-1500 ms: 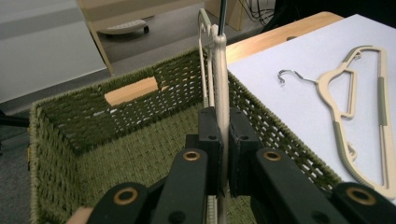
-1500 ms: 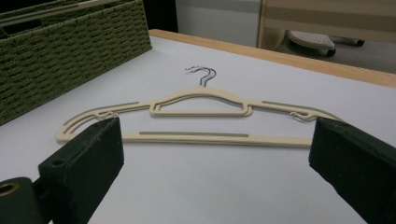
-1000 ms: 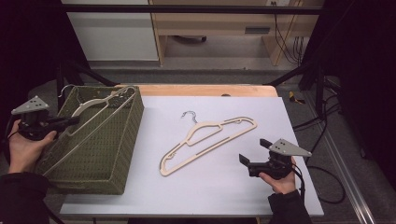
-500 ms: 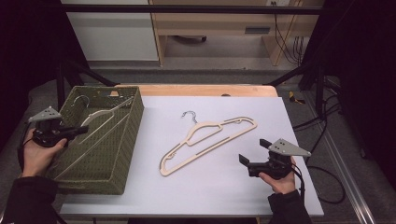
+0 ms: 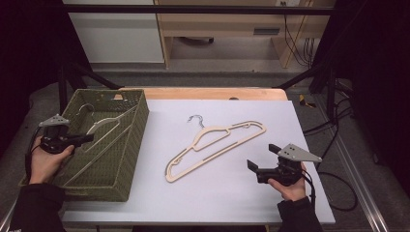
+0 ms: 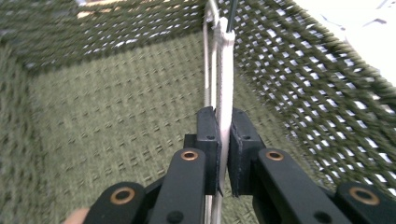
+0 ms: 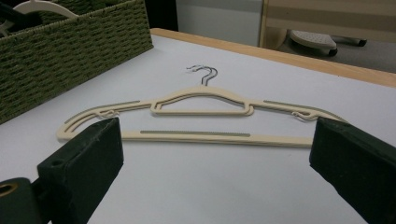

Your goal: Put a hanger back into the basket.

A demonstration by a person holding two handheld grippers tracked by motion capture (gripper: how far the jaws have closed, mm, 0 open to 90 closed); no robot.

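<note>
Nearest you, your right gripper (image 5: 261,169) rests near the table's (image 5: 300,121) near right corner, jaws spread wide with nothing between them, aimed at the loose hangers (image 7: 196,112) lying flat mid-table. The right gripper view shows two hooks and doubled outlines there, so I judge that you have two stacked. They look light, thin and stiff, with smooth faces that may slide on the table's surface; a flat hanger offers little to pinch from above, so taking the straight bottom bar or an arm end at its edge looks safest.

At the near left, your left gripper (image 5: 72,141) is clamped tight on the thin edge of a cream hanger (image 5: 104,126), held inside the green woven basket (image 5: 140,130) at the table's left edge. In the left gripper view the pads (image 6: 208,135) squeeze the strip (image 6: 225,84) edge-on, a firm hold, though the long hanger may pivot.

Count: three hangers, one basket.
</note>
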